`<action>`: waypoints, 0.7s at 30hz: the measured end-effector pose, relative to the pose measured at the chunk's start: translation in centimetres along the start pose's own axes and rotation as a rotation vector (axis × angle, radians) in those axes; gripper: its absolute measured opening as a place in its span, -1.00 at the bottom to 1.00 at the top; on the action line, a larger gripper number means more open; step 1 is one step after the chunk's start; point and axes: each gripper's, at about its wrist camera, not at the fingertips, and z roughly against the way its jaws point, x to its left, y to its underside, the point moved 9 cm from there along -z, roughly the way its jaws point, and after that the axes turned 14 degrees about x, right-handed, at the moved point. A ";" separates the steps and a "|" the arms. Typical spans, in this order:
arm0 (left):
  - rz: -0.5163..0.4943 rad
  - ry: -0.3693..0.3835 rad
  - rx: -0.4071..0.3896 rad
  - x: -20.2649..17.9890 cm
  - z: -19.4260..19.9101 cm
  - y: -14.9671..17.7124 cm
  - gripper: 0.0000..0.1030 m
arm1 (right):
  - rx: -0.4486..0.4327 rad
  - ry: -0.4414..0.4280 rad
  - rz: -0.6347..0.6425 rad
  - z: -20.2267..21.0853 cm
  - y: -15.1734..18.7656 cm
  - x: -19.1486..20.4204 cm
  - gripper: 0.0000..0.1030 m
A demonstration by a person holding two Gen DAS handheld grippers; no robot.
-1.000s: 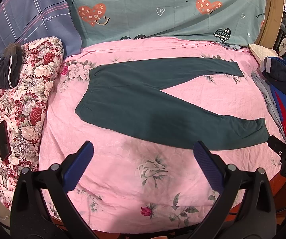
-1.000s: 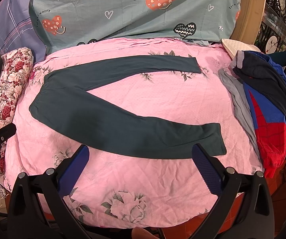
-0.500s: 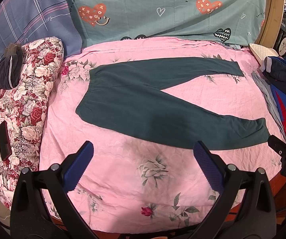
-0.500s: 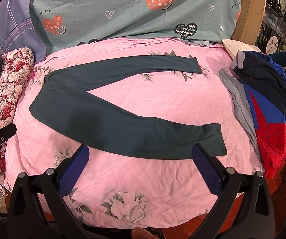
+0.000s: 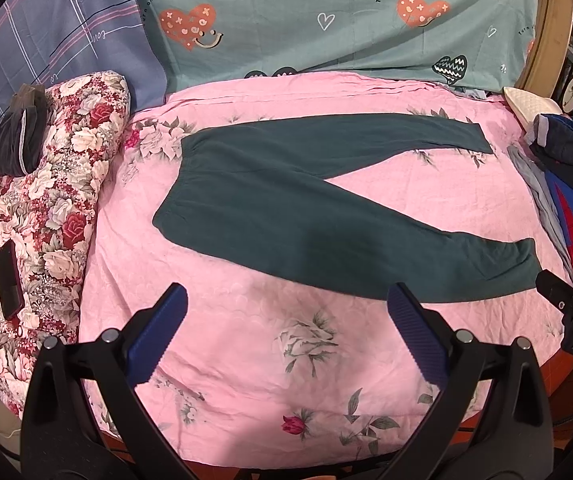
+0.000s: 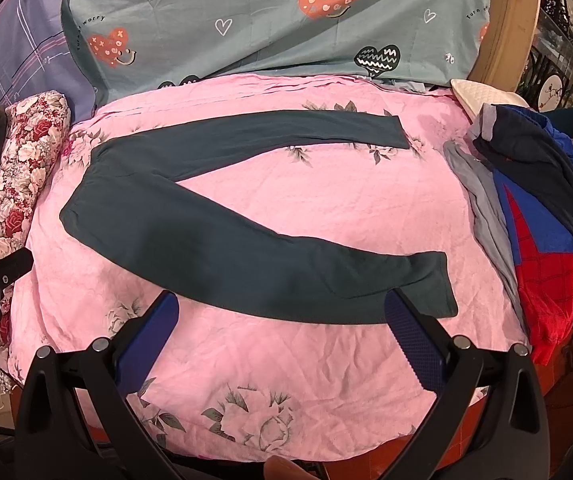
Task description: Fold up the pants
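Observation:
Dark green pants [image 5: 286,208] [image 6: 190,240] lie flat on the pink floral bedspread [image 5: 270,344], waistband at the left, the two legs spread apart in a V toward the right. My left gripper [image 5: 286,312] hovers open above the near edge of the bed, just short of the near leg, with nothing between its blue pads. In the right wrist view my right gripper [image 6: 282,316] is open too, its fingertips over the lower edge of the near leg close to its cuff [image 6: 438,284]. Each gripper shows at the edge of the other's view.
A pile of clothes [image 6: 542,224] in blue, red and grey lies on the bed's right side. A floral cushion [image 5: 38,216] with a dark phone [image 5: 8,280] and a grey pouch [image 5: 20,132] sits at left. Teal heart-print bedding [image 5: 326,20] stands behind.
Almost nothing differs; both views shift by only a few pixels and both grippers stay open.

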 end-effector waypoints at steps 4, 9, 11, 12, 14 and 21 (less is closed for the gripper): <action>0.020 -0.007 0.010 0.3 -0.5 -0.3 0.96 | 0.006 -0.003 0.030 -0.4 -0.8 0.0 0.97; 0.107 -0.017 0.048 1.8 -2.6 -0.4 0.96 | 0.032 -0.012 0.086 -1.7 -1.9 0.0 0.97; 0.155 -0.025 0.073 2.9 -3.8 -0.1 0.96 | 0.056 -0.021 0.119 -2.8 -2.3 0.2 0.97; 0.170 -0.029 0.082 3.3 -4.3 0.0 0.96 | 0.068 -0.027 0.134 -3.3 -2.4 0.3 0.97; 0.198 -0.047 0.103 4.4 -5.2 0.3 0.96 | 0.098 -0.033 0.180 -4.8 -3.0 0.8 0.97; 0.135 -0.081 0.096 11.3 -6.9 -4.7 0.96 | 0.085 -0.099 0.312 -7.1 -8.8 4.5 0.97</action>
